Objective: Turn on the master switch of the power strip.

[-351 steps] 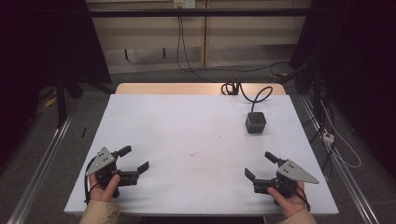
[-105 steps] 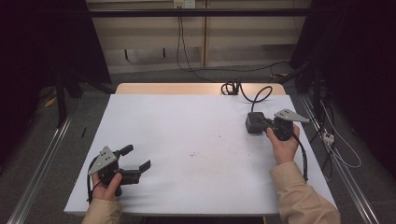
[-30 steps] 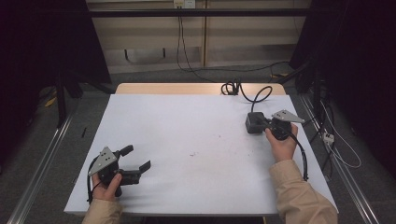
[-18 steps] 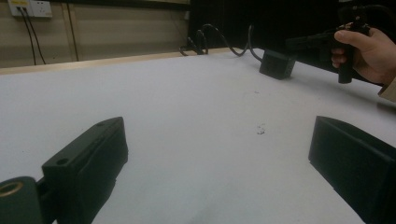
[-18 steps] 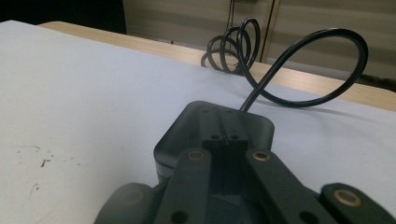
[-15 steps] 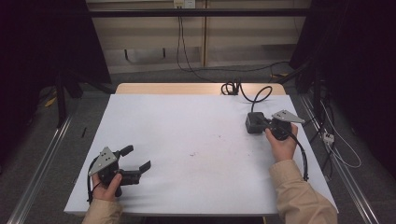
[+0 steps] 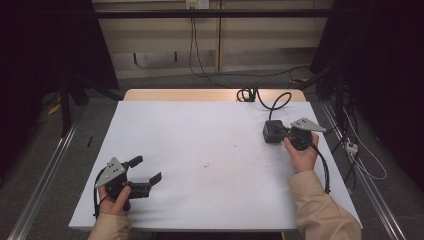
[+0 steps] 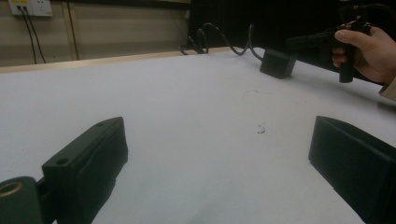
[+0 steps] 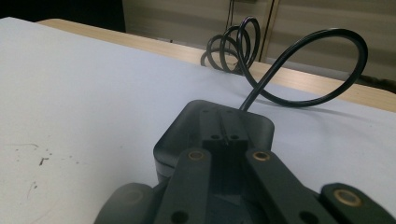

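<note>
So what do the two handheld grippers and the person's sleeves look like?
Both grippers, left and right, are black, each topped by a grey three-cornered plate and trailing a black cable. The left's jaws are blocky black slabs; brass-coloured bushings show at the right's linkage. The sleeves are beige.

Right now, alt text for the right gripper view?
The right gripper, jaws shut together, rests on top of a black box on a white table. A black cable loops from the box toward the table's far edge.

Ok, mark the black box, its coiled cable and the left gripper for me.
black box point(image 7: 273, 131), high view, top face.
coiled cable point(image 9: 233, 44), right gripper view, on the loops.
left gripper point(image 7: 147, 171), high view, between its open jaws.
</note>
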The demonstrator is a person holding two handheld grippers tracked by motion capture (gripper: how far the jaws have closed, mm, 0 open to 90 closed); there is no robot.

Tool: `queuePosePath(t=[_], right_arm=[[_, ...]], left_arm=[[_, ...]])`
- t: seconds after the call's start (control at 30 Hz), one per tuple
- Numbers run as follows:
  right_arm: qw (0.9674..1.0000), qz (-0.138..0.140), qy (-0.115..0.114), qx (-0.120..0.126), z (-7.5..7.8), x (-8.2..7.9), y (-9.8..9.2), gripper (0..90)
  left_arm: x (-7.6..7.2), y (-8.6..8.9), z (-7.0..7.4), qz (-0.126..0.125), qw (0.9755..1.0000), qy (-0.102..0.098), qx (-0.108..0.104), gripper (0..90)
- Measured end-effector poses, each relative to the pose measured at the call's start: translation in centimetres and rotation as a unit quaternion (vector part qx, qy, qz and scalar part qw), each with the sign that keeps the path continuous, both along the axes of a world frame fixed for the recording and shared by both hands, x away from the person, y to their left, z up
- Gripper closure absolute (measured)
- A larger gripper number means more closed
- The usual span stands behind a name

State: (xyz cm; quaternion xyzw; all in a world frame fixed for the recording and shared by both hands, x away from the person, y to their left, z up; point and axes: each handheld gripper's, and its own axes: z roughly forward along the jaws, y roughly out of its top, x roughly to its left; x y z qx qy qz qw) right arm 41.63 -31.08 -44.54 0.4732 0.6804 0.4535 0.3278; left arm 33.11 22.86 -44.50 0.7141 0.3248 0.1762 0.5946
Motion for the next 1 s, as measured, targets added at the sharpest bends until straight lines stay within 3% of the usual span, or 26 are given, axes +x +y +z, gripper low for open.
queuePosePath(t=[1.0], right_arm=[[1.0, -0.004, 0.004, -0.005, 0.09, 0.01, 0.18, 90.0]], left_arm=[[-0.01, -0.02, -0.03, 0.001, 1.0, 0.0, 0.0, 4.2]])
